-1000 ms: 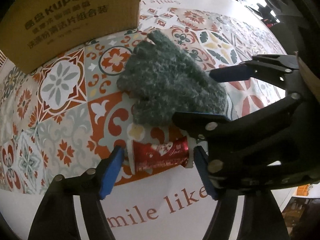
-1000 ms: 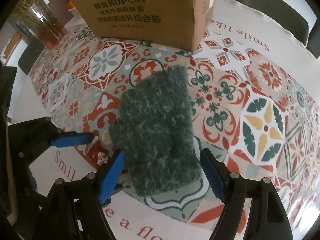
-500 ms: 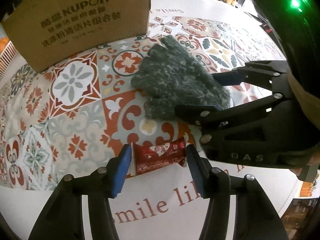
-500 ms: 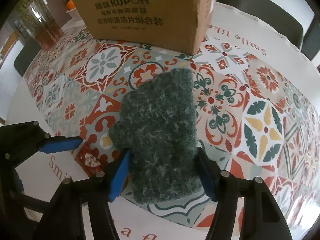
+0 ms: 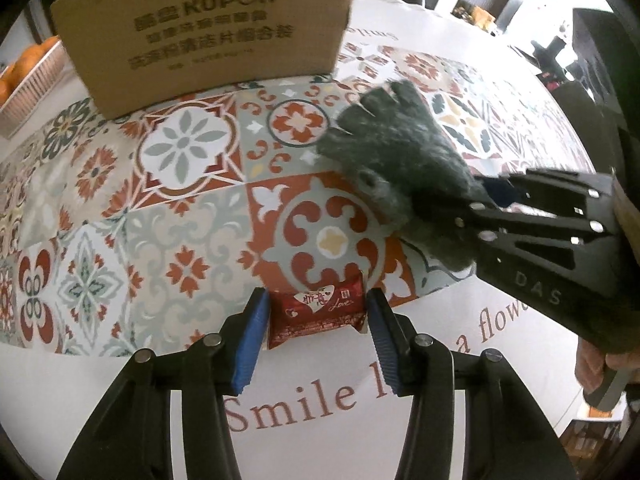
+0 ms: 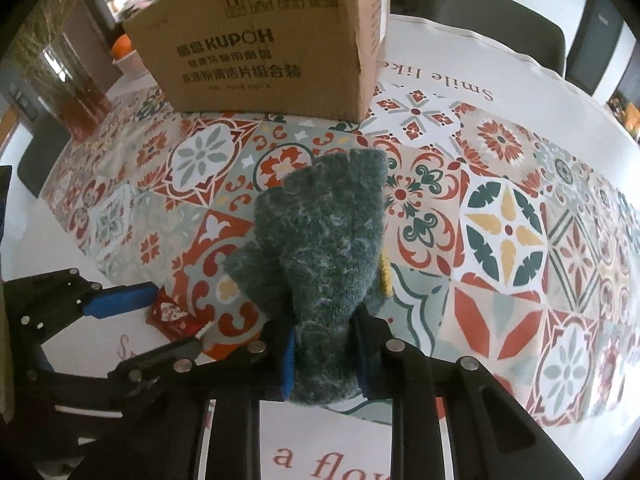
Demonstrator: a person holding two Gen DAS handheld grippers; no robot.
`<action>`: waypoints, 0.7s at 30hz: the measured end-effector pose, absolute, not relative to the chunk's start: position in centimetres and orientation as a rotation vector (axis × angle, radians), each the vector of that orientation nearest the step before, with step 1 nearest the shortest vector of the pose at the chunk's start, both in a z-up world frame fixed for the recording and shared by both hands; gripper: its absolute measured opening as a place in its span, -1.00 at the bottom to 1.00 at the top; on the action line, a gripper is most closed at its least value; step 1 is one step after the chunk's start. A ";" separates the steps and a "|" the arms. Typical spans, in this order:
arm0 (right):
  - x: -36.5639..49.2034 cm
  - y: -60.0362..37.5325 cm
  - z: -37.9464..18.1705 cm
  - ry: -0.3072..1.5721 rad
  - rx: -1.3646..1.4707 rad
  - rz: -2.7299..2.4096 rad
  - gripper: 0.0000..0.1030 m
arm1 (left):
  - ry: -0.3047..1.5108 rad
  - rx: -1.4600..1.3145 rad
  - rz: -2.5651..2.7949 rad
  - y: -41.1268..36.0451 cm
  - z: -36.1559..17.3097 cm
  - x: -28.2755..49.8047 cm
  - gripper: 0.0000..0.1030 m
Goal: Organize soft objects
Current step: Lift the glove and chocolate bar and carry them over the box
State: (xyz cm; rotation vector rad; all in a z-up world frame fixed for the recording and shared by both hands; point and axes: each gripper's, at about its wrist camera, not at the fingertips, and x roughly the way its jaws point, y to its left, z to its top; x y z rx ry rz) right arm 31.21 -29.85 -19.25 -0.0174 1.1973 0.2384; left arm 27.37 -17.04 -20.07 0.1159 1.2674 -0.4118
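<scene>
So on the left, the left tool [image 5: 316, 332] has its blue pads either side of a small red foil snack packet [image 5: 317, 312] lying flat on the patterned tile-print table [image 5: 184, 216], jaws closing but I can't tell if they're pressing yet. The packet's long side runs straight across the gap, so the pads meet its short ends. Further right, the right tool [image 6: 324, 354] is clamped tight on the cuff of a fuzzy dark green knit glove [image 6: 320, 248], fingers pointing away toward the brown cardboard box [image 6: 264, 48] behind. My guess is both go in that box.
</scene>
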 end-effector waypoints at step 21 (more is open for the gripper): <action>29.2 -29.3 -14.5 1.071 0.176 0.175 -0.62 | 1.077 0.070 -0.346 -14.4 -13.6 28.3 -0.04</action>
